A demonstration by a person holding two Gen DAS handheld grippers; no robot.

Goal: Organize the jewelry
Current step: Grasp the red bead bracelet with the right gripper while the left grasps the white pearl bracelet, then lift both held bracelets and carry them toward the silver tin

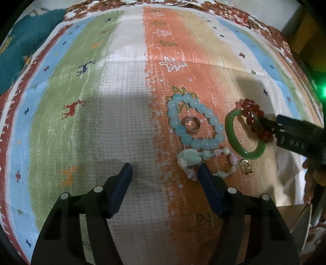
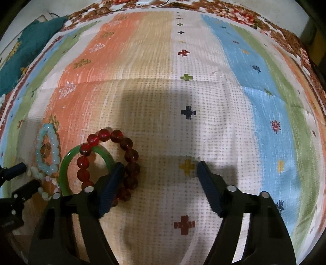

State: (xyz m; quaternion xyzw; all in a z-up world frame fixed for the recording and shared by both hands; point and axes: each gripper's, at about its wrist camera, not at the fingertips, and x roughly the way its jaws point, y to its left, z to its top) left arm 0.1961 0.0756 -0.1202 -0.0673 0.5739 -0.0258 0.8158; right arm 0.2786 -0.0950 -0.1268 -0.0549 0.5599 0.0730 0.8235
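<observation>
Jewelry lies on a striped patterned cloth (image 1: pixel 126 85). A light blue bead bracelet (image 1: pixel 193 120) rings a small copper-coloured ring (image 1: pixel 191 125). Below it lies a pastel stone bracelet (image 1: pixel 205 161), with a small gold charm (image 1: pixel 246 166) to its right. A green bangle (image 1: pixel 243 134) lies under a red bead bracelet (image 2: pixel 110 163). My left gripper (image 1: pixel 165 173) is open and empty, its right finger beside the pastel bracelet. My right gripper (image 2: pixel 159 169) is open, and its left finger (image 2: pixel 111 185) rests over the red bracelet and the green bangle (image 2: pixel 67 169).
A teal cloth (image 1: pixel 22 46) lies at the far left on a floral bedspread (image 2: pixel 240 16). The corner of a clear box (image 1: pixel 295 220) shows at the lower right in the left wrist view. The cloth's white and blue stripes (image 2: pixel 234 122) stretch right of the jewelry.
</observation>
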